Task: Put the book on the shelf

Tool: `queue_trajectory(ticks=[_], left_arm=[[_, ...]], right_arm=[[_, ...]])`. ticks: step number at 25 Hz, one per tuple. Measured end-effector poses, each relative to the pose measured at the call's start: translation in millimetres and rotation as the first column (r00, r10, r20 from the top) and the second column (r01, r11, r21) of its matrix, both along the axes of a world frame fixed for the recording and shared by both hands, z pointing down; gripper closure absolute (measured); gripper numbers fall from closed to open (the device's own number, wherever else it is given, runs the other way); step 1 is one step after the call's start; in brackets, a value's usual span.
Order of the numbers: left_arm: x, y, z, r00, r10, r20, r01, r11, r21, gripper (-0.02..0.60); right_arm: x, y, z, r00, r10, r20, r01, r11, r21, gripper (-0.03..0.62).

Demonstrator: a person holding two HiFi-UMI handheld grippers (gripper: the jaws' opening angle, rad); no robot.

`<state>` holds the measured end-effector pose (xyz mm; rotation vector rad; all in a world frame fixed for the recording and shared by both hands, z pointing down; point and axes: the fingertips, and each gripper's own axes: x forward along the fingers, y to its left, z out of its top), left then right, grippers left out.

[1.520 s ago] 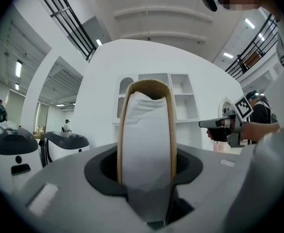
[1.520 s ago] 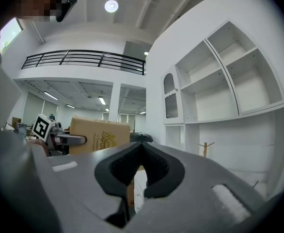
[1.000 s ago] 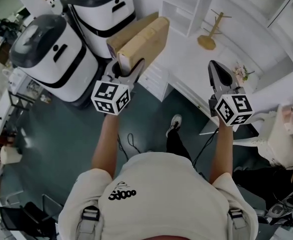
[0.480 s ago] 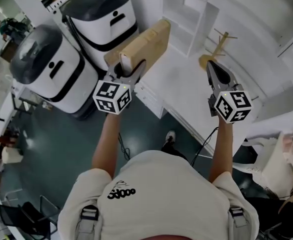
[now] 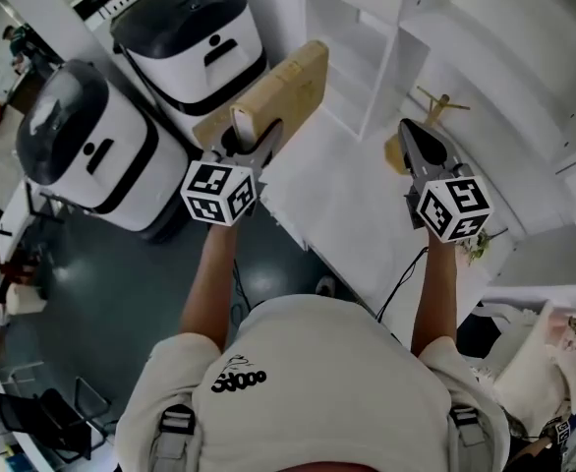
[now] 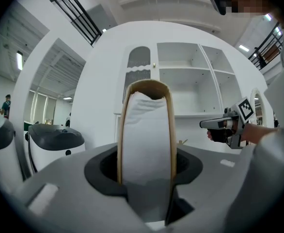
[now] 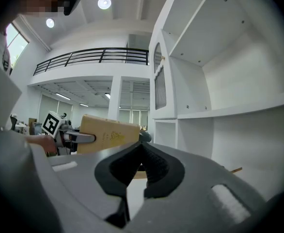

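A tan hardcover book [image 5: 274,90] is clamped at its lower end in my left gripper [image 5: 253,134] and is held in the air, pointing up toward the white shelf unit [image 5: 352,49]. The left gripper view shows the book [image 6: 147,135] edge-on, white pages between tan covers, with the open shelf compartments [image 6: 190,92] straight ahead. My right gripper [image 5: 413,138] is shut and empty, level with the left, over the white counter. In the right gripper view the book [image 7: 108,135] and the left gripper [image 7: 67,137] appear to the left of the shelf [image 7: 219,57].
Two white-and-black rounded machines [image 5: 185,28] [image 5: 82,136] stand on the dark floor to the left of the shelf unit. A small wooden stand [image 5: 421,126] sits on the white counter [image 5: 337,195] just beyond the right gripper. Flowers [image 5: 477,246] lie near the counter's right end.
Both grippers and the person have come closer to the shelf unit, which now fills more of the top of the head view. The book stays gripped in the left gripper.
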<state>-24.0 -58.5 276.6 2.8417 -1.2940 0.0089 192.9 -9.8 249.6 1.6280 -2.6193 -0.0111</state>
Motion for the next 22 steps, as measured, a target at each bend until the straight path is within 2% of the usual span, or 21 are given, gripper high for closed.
queue_trajectory(ticks=[3,6,15,22], left_arm=[[8.9,-13.2,10.3,1.000,-0.017,0.007,0.017,1.000,-0.027,0.353],[14.2,-23.9,20.8,1.000,-0.017,0.025,0.019,0.999,-0.049,0.353],[6.7,-70.9,69.8,0.999,0.006,0.034,-0.001,0.990,-0.144,0.353],[-2.7,-129.6,113.7,0.994,0.105,0.039,-0.094,0.970,-0.225,0.353]], right_arm=[[11.1,-17.8,9.9,1.000,0.005,-0.018,-0.006,1.000,-0.017,0.592],[15.4,-32.5,16.2,1.000,0.008,0.007,-0.007,0.999,-0.038,0.592],[8.7,-70.2,44.9,0.998,0.052,0.044,-0.047,0.992,-0.120,0.592],[-13.8,-94.8,66.9,0.989,0.139,0.051,-0.127,0.973,-0.192,0.592]])
